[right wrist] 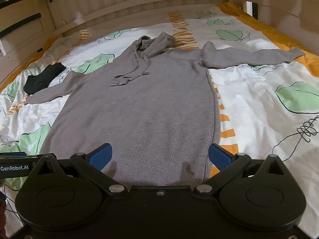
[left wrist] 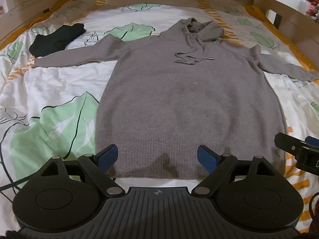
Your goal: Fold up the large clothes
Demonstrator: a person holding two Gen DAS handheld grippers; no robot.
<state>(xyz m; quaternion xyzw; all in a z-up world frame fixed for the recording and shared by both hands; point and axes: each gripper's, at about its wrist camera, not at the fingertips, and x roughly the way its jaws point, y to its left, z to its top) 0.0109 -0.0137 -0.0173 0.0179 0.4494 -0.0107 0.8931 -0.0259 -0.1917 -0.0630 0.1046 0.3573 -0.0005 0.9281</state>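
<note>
A large grey knitted hoodie (left wrist: 187,103) lies flat and face up on the bed, hood at the far end, both sleeves spread sideways, drawstrings on the chest. The right wrist view shows the same hoodie (right wrist: 139,111). My left gripper (left wrist: 157,155) hovers open over the hem's left part, blue pads wide apart with nothing between them. My right gripper (right wrist: 159,155) is open above the hem's right part, near the garment's right edge, its pads clear of the cloth. The right gripper's fingers (left wrist: 295,149) show at the right edge of the left wrist view.
A folded black garment (left wrist: 55,39) lies at the far left of the bed, near the left sleeve's cuff. The bedsheet (left wrist: 59,91) is white with green leaves and orange stripes. A wooden bed frame (right wrist: 139,2) rings the mattress on the far side.
</note>
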